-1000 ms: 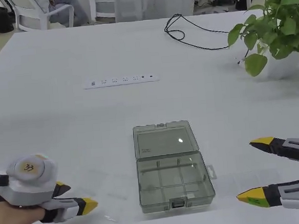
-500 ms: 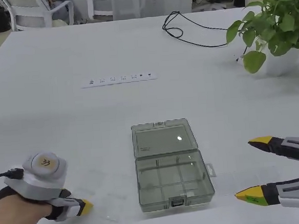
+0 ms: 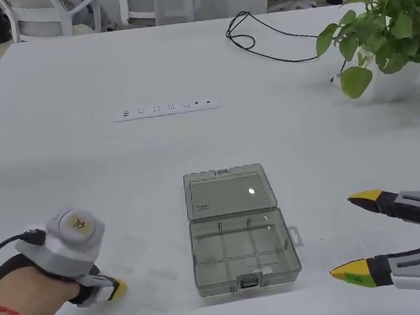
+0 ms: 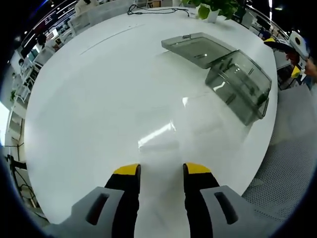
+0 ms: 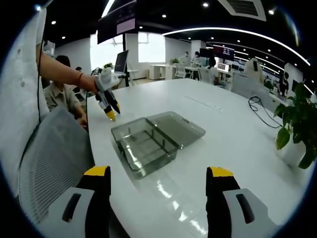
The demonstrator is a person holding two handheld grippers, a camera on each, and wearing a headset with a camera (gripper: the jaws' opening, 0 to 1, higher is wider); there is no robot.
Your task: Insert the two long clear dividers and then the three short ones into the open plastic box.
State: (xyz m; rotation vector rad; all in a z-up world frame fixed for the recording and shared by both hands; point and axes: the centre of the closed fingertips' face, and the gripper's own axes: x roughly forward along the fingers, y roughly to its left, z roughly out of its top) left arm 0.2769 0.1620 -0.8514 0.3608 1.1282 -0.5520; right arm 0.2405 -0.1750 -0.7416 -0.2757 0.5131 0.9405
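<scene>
Open plastic box between two released grippers

The left gripper (image 4: 162, 169) and right gripper (image 3: 354, 235) are held at the near table (image 3: 302, 136) edge, jaws parted, nothing grasped. The plastic box (image 3: 245, 252) is seen between them, with a power strip (image 3: 167, 108) beyond.

The left gripper (image 3: 112, 288), held in the person's hand (image 3: 29, 296) low at the near left, points right with jaws a narrow gap apart, while the right gripper (image 3: 358, 234) points left, jaws spread wide.
</scene>
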